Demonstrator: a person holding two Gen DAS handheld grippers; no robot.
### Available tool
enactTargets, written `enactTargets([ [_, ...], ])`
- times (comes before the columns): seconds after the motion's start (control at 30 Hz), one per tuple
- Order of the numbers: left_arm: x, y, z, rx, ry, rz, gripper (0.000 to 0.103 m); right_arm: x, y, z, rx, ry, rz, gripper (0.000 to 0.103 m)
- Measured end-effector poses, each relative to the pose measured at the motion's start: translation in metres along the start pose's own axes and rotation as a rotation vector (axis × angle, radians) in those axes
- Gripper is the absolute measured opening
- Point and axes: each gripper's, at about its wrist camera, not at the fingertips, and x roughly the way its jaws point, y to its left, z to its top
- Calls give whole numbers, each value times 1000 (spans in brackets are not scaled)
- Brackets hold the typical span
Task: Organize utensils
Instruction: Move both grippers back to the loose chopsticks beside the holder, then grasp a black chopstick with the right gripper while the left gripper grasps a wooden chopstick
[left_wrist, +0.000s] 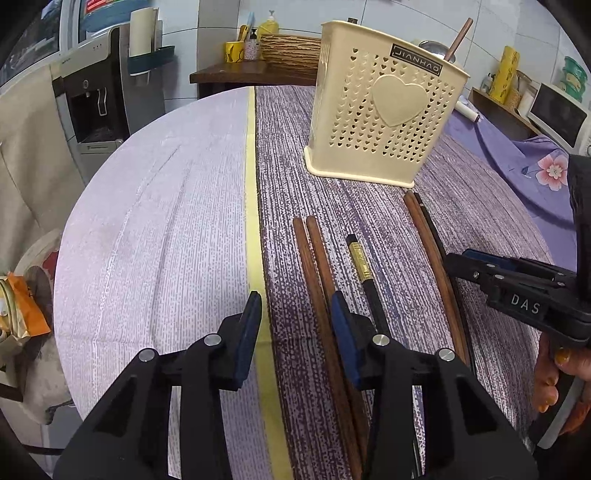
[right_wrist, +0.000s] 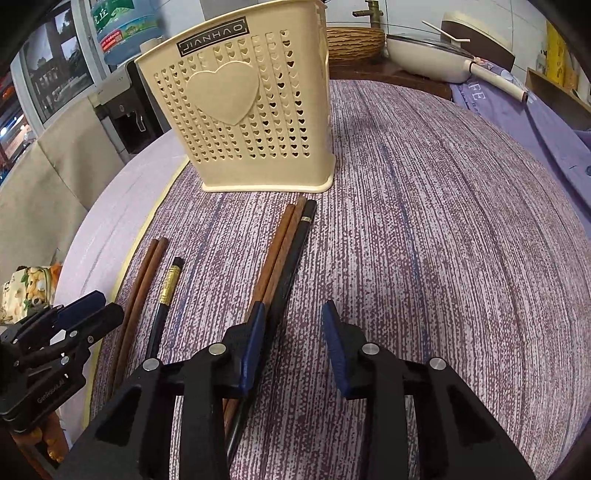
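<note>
On the desk (left_wrist: 369, 206), covered in a purple streaked cloth, a cream utensil holder (left_wrist: 384, 110) with heart-shaped holes stands upright toward twelve o'clock, a brown handle (left_wrist: 458, 38) poking out of its top. In front of it the chopsticks lie flat in three groups, all pointing roughly at the holder: a brown pair (left_wrist: 317, 266) at the left, a single black chopstick with a gold band (left_wrist: 360, 260) just beside it, and a second brown pair (right_wrist: 275, 254) touching a black chopstick (right_wrist: 295, 251) toward three o'clock of those. The left tongs (left_wrist: 297, 321) hover with their blue pads spread apart, the right pad over the left brown pair, nothing pinched between them. The right tongs (right_wrist: 293, 332) are likewise spread and empty, their left pad sitting over the right-hand group of chopsticks; whether it touches them I cannot tell. At ten o'clock from the holder, beyond the desk edge, stands a water dispenser (left_wrist: 99, 96).
</note>
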Motion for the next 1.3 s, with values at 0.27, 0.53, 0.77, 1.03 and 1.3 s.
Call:
enactTargets([
  [0.27,8,-2,4,9,11,9,38,9,0,13,-22,15,-72,25],
  [0.53,20,-6,19,40,23,41,37,20,-1,27,-33,20,-101,20],
  [0.77,34,-6,32,61,53,63,28,25,-8,37,0,22,-82,15],
  [1.03,45,-13,42,85,75,78,27,33,-16,51,74,44,-49,13],
  [1.3,51,-18,51,78,88,76,12,45,-23,69,152,69,-32,9],
])
